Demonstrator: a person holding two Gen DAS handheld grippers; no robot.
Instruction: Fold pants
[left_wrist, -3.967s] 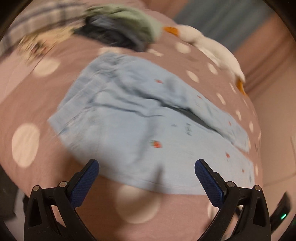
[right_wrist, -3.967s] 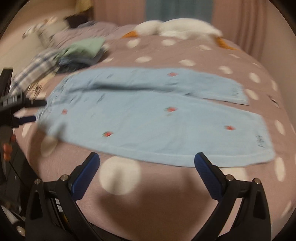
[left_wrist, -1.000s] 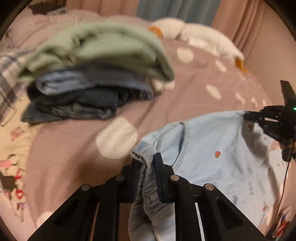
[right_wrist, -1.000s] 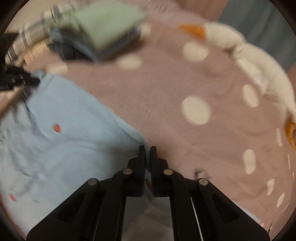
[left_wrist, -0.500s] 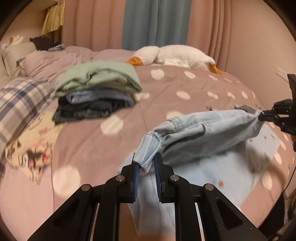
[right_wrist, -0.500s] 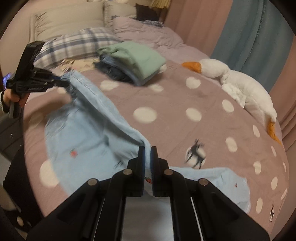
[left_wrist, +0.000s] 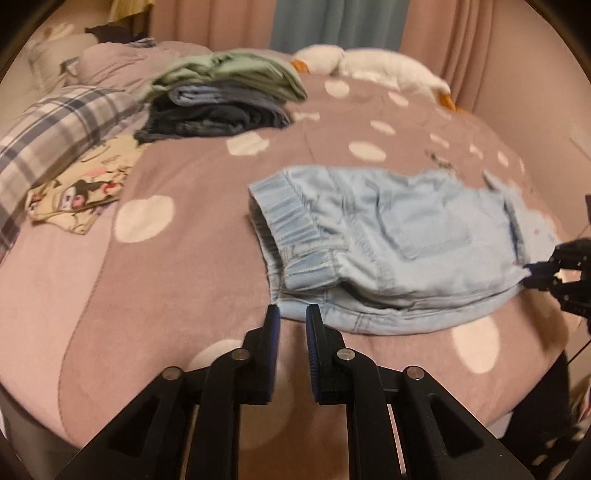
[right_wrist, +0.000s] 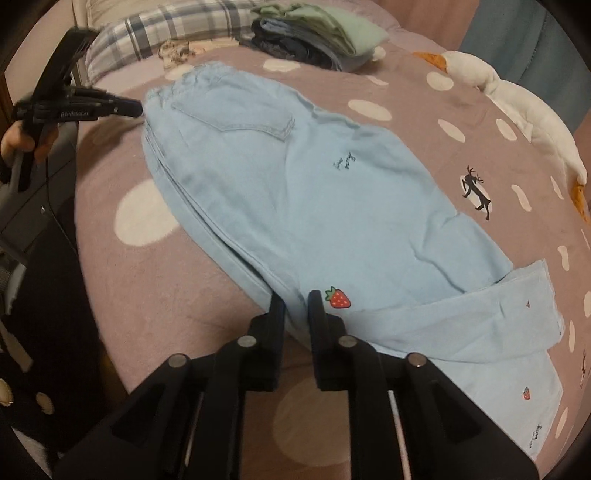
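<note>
The light blue pants (right_wrist: 314, 192) with small strawberry marks lie folded lengthwise, one leg over the other, on the pink dotted bed (right_wrist: 155, 288). The elastic waistband (left_wrist: 295, 229) faces my left gripper. My left gripper (left_wrist: 292, 317) sits at the waistband's near corner, fingers slightly parted, holding nothing; it also shows in the right wrist view (right_wrist: 138, 109). My right gripper (right_wrist: 295, 301) stands at the folded edge mid-leg, narrowly parted with cloth between the fingers. It shows in the left wrist view (left_wrist: 532, 275) at the pants' edge.
A stack of folded clothes (left_wrist: 221, 99), green on top, sits at the back of the bed. A plaid pillow (left_wrist: 48, 133) and a printed cloth (left_wrist: 81, 184) lie at the left. A white goose plush (right_wrist: 517, 99) lies along the far side.
The lifted leg has been carried over and laid down on the other, so the pants now lie flat and folded. My left gripper has let go of the waistband and both grippers have parted a little.
</note>
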